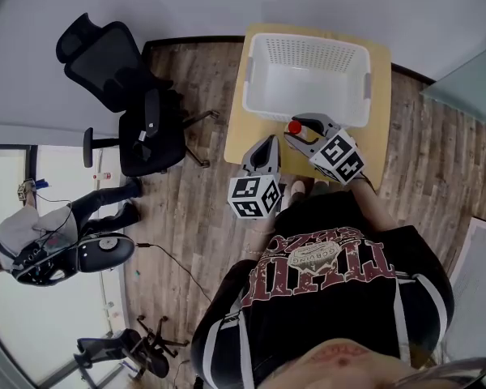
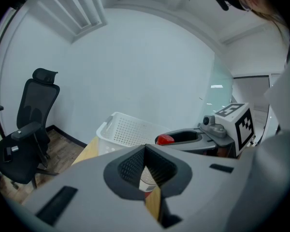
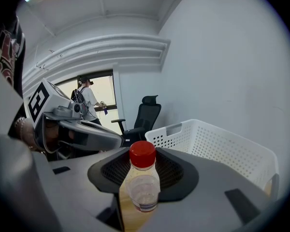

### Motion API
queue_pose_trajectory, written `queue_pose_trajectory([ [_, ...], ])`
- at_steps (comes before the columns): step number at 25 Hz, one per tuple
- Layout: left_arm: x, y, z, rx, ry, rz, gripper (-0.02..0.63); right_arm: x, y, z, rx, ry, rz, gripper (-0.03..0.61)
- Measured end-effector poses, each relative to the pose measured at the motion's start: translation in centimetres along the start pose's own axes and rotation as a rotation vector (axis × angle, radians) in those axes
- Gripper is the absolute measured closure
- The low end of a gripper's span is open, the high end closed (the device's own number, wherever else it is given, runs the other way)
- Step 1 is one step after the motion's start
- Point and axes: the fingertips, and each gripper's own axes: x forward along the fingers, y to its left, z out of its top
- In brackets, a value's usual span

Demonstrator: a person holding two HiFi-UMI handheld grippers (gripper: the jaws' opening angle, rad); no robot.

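Note:
A small clear bottle (image 1: pixel 294 127) with a red cap stands upright at the near edge of the wooden table (image 1: pixel 241 132), in front of the white basket (image 1: pixel 306 42). My right gripper (image 1: pixel 296 130) is shut on the bottle (image 3: pixel 141 185), and the red cap rises above its jaws. My left gripper (image 1: pixel 264 147) hangs just left of it with its jaws together and nothing between them. Through the slit between them (image 2: pixel 146 154), part of the bottle (image 2: pixel 146 179) shows. The cap (image 2: pixel 165 139) shows at the right gripper's tip.
The perforated white basket (image 2: pixel 125 129) (image 3: pixel 217 144) looks empty. A black office chair (image 1: pixel 138 112) stands left of the table on the wood floor. Another person (image 1: pixel 40 233) is at the far left near a window. A cable runs across the floor (image 1: pixel 178 266).

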Motion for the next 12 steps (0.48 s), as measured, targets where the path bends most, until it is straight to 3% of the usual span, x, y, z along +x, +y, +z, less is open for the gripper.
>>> queue_pose_trajectory([
  [12,0.1,-0.2,-0.4,-0.001,0.003,0.003,0.567,0.7,0.0,-2.7,0.003,0.045,-0.001,0.408],
])
